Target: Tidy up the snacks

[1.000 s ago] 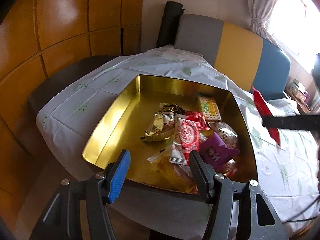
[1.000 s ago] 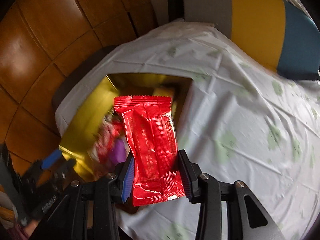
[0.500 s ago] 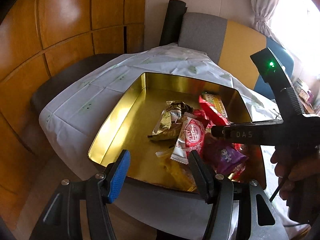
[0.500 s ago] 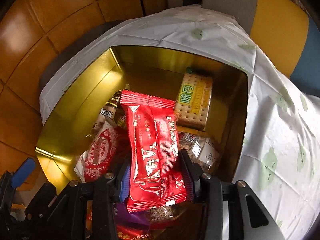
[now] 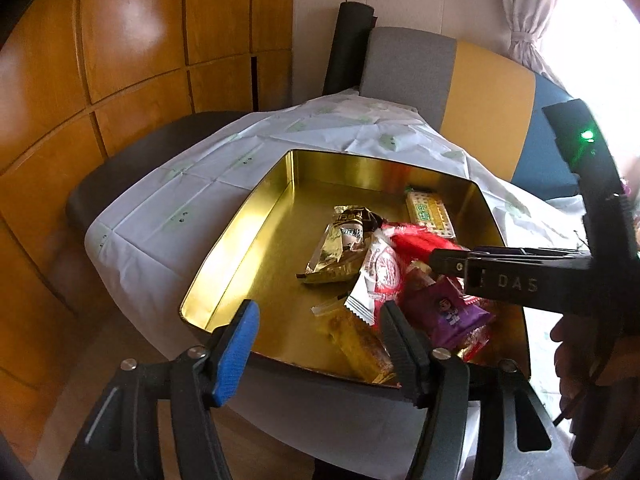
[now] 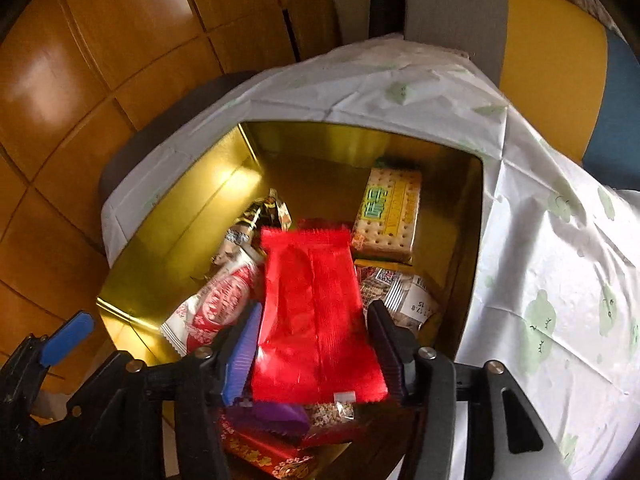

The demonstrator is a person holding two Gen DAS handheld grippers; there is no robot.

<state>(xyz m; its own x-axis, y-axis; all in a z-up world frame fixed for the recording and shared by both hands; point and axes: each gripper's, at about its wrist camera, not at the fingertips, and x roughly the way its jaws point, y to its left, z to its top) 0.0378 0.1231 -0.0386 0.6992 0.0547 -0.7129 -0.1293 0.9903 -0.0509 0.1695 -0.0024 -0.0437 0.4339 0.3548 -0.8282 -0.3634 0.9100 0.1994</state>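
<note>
Right wrist view: right tongs (image 6: 312,344) opening around the red packet (image 6: 314,312) above the gold tin (image 6: 168,236); left tongs (image 5: 320,344) opening, empty.

Wood-panelled wall (image 5: 132,40), patterned tablecloth (image 6: 540,264), perhaps a bench backrest (image 5: 488,92).

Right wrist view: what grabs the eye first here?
The bright red packet, blurred, lies between the fingers of the right tool, whose jaws are opening over the pile of snacks. Under it sits the shiny gold tin on the white tablecloth, with a cracker pack toward its far right corner. The left tool waits at the tin's near rim with nothing between its fingers.
</note>
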